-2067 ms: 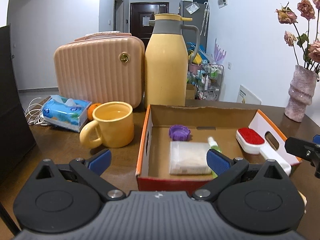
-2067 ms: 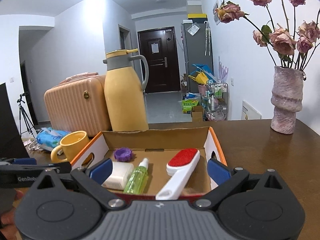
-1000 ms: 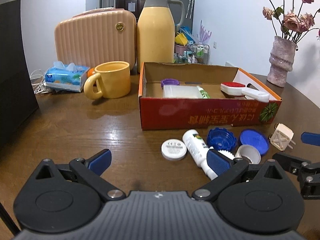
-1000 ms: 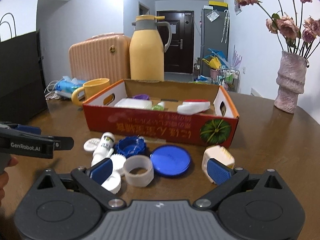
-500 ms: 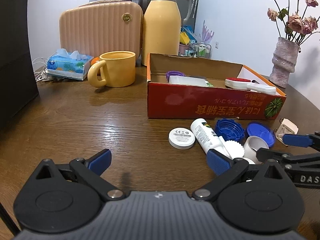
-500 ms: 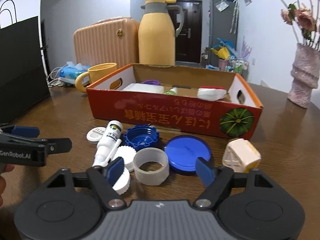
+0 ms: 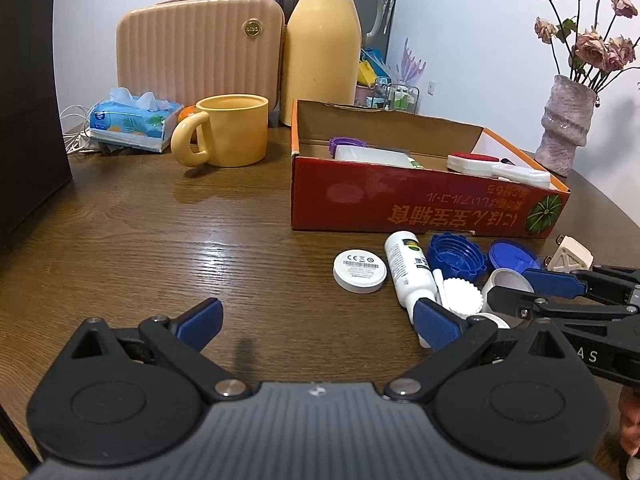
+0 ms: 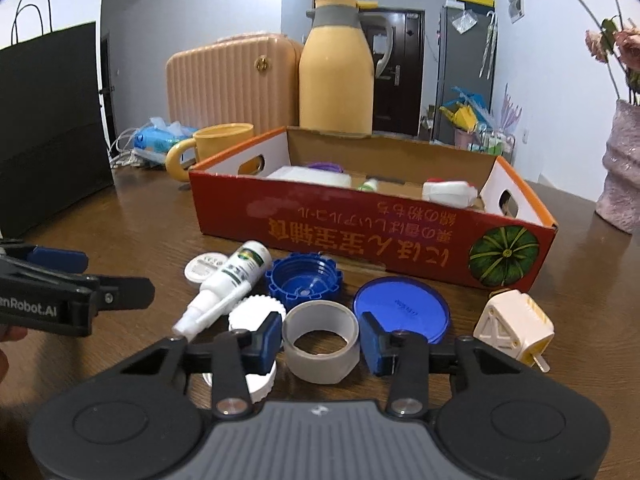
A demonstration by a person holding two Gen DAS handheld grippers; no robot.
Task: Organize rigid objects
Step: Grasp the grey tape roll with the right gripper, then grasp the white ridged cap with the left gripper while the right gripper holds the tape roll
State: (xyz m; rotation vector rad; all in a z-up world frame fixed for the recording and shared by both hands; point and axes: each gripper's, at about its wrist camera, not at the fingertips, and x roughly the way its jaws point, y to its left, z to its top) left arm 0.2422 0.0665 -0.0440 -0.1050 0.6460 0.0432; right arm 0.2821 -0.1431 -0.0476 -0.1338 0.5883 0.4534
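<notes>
A red cardboard box (image 8: 372, 236) (image 7: 420, 208) sits on the wooden table, holding a white case, a purple lid, a green bottle and a red-and-white brush (image 7: 496, 168). In front lie loose items: a grey tape roll (image 8: 320, 340), a blue flat lid (image 8: 400, 308), a blue ridged cap (image 8: 304, 280), a white bottle (image 8: 228, 284) (image 7: 408, 272), a white round disc (image 7: 360, 270), white caps (image 8: 252, 312) and a white plug adapter (image 8: 514, 328). My right gripper (image 8: 320, 340) has its pads at both sides of the tape roll. My left gripper (image 7: 316, 320) is open and empty.
A yellow mug (image 7: 228, 136), yellow thermos (image 7: 324, 48), pink case (image 7: 196, 48) and tissue pack (image 7: 132, 120) stand behind the box. A pink vase with dried flowers (image 7: 564, 128) stands at the right. A black bag (image 8: 48, 128) stands at the left.
Both grippers pulled back from above the box and came low over the table. My right gripper moved onto the tape roll and its jaws narrowed around it.
</notes>
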